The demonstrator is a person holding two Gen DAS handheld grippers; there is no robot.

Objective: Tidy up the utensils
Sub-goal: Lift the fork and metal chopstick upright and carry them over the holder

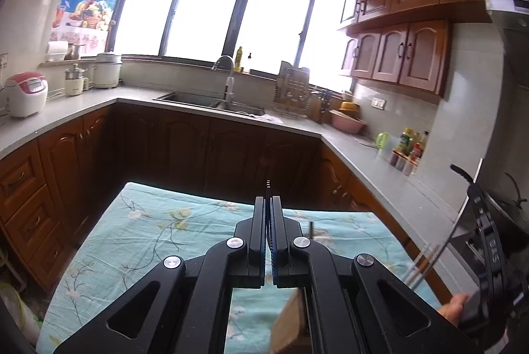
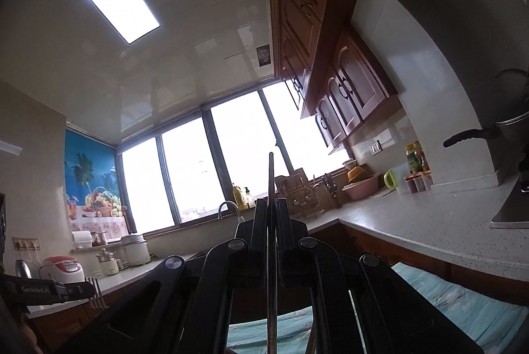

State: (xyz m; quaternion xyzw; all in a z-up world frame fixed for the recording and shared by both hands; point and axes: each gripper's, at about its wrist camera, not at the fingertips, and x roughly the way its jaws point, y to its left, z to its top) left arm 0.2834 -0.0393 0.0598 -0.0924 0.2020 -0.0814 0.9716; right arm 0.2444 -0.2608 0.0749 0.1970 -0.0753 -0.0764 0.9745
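- A thin metal utensil [image 2: 271, 188] stands edge-on between the pads of the right gripper [image 2: 271, 205]; its slim handle rises past the fingertips against the bright window [image 2: 195, 175], and its lower part runs back between the arms. Which end is up cannot be told.
- The right gripper is clenched on that utensil and tilted slightly upward, toward the ceiling light [image 2: 123, 4] and the wooden wall cupboards [image 2: 344, 92].
- The left gripper [image 1: 268, 205] has its jaws pressed together; a small dark ridged tip [image 1: 268, 183] pokes out just beyond the fingertips. What it belongs to is unclear.
- In the right wrist view the left gripper appears at the lower left edge with fork tines [image 2: 96, 292] hanging below its tip.
- Below the left gripper lies a table under a teal floral cloth [image 1: 139, 238].
- Beyond are the grey countertop [image 1: 82, 104], the sink [image 1: 191, 98] and a dish rack [image 1: 291, 92].
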